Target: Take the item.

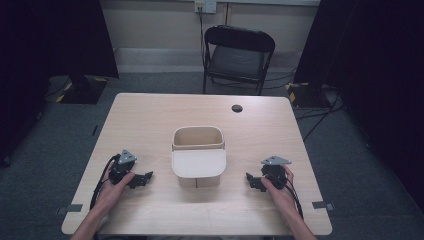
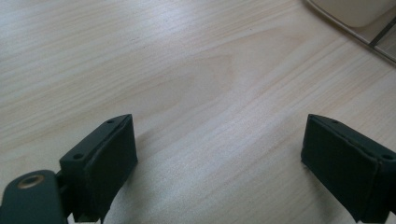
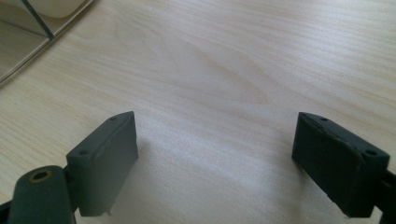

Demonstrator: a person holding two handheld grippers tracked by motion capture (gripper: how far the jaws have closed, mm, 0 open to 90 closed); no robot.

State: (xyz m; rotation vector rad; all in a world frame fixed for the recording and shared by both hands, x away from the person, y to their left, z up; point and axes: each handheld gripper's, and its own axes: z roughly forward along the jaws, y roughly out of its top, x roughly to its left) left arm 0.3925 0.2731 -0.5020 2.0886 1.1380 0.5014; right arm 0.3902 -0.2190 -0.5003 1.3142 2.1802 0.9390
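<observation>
With the bin (image 1: 198, 157) standing mid-frame on the table (image 1: 150, 120), the left gripper (image 1: 141, 179) and right gripper (image 1: 252, 181) rest at lower left and lower right, jaws spread and empty, so the reach looks unstarted: both must move inward.

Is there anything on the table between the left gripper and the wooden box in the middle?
No. In the high view, only bare table lies between the left gripper and the wooden box. The left gripper view shows bare wood ahead of its open fingers.
</observation>
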